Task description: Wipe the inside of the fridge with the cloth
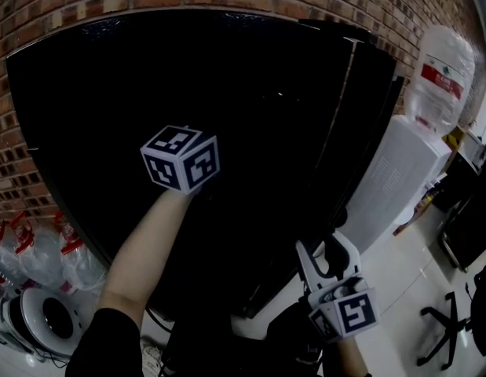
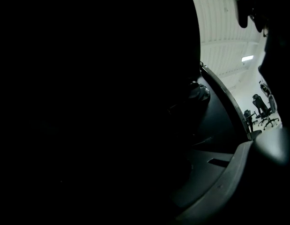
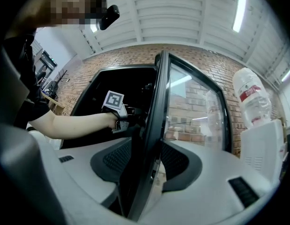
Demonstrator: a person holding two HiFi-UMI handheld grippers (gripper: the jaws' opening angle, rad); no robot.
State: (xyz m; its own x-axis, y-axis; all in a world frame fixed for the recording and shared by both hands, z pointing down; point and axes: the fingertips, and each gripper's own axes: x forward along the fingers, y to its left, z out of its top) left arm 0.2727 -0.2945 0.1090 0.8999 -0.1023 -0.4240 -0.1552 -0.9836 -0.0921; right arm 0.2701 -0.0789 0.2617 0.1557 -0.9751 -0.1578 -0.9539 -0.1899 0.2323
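Jaws: our left gripper (image 3: 131, 116) clenched deep inside the dark fridge (image 1: 148, 77), cloth not visible to us, right gripper (image 1: 327, 256) clamped on the fridge door (image 3: 156, 125) edge; wiping likely underway, finish unconfirmed.

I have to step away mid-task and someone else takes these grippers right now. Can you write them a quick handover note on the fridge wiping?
Left gripper: closed, reaching inside the fridge; its own view is almost black.
Right gripper: jaws astride the edge of the glass door, pads seemingly pressed on it.
Cloth: not visible in the dark; presumably in the left gripper.
Done: door open, left arm inside. How much is wiped cannot be told.
Left: wipe the interior, then withdraw.
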